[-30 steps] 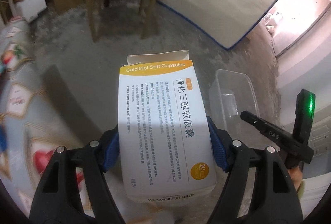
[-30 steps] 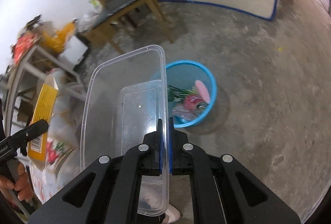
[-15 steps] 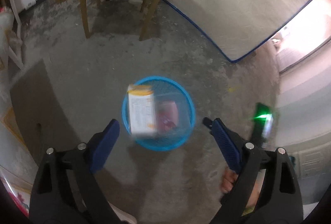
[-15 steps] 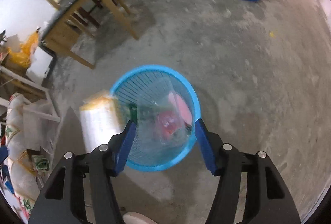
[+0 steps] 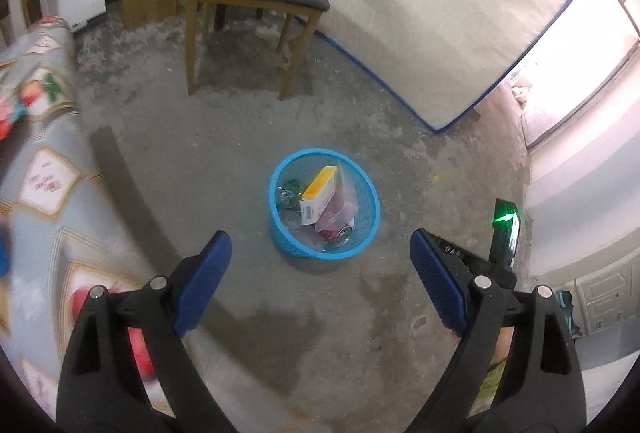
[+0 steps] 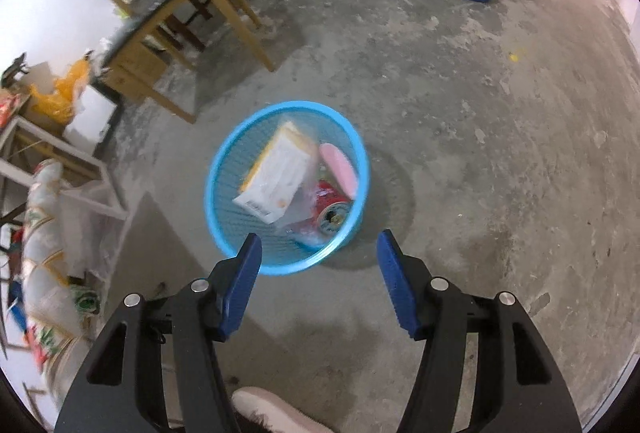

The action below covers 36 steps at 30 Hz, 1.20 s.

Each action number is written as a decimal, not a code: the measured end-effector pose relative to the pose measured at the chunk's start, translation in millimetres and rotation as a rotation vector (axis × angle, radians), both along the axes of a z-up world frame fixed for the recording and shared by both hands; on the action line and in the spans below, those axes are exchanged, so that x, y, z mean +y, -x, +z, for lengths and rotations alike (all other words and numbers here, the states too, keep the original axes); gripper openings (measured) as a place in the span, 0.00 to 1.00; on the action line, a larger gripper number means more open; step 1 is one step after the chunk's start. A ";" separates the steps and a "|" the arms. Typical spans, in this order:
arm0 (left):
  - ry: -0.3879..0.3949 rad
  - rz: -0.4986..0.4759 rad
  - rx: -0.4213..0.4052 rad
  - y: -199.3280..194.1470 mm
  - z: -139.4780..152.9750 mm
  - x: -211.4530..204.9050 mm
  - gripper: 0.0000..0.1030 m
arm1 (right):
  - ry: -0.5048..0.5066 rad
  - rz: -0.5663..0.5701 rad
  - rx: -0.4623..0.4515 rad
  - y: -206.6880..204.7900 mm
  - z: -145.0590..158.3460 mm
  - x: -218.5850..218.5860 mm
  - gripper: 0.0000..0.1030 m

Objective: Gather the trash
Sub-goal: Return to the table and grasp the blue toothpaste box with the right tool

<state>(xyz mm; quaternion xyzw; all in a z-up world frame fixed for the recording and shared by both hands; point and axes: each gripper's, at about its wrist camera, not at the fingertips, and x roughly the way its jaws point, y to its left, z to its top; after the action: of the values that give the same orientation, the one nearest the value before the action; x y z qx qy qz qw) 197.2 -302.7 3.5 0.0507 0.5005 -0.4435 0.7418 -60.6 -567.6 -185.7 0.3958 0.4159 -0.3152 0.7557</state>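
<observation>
Trash in one blue basket point(image 6: 224, 169), frame centre: one box point(image 6: 276, 173), one can point(image 6: 334, 217); above both empty, parted claws point(image 6: 318, 253) point(image 5: 320, 257).

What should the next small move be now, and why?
Probably lift both claws away from the blue basket and turn toward the cluttered side to look for more trash. The left claw and right claw are both open with nothing between them, and the medicine box and clear container already lie inside the basket.
</observation>
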 end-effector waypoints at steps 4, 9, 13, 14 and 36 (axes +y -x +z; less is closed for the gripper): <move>0.036 0.016 -0.048 17.8 19.2 60.3 0.84 | 0.032 0.079 -0.051 -1.1 42.6 29.1 0.67; 0.052 0.141 -0.077 28.3 25.9 157.4 0.84 | 0.049 0.277 -0.117 -32.6 98.5 80.7 0.69; 0.039 0.276 -0.137 29.4 27.4 233.3 0.84 | 0.061 0.440 -0.175 -68.5 136.7 129.4 0.75; 0.036 0.330 -0.140 29.2 26.0 259.7 0.84 | 0.068 0.488 -0.194 -79.3 146.4 145.0 0.75; 0.222 0.796 0.037 46.0 -14.3 474.3 0.75 | 0.456 1.273 -0.006 -360.5 134.4 445.6 0.77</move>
<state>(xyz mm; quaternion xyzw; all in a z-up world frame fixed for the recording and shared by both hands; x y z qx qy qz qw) 151.3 171.5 -10.8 -0.2349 0.4435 -0.1743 0.8472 299.9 -122.0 -51.2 -0.0950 0.4888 0.1129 0.8598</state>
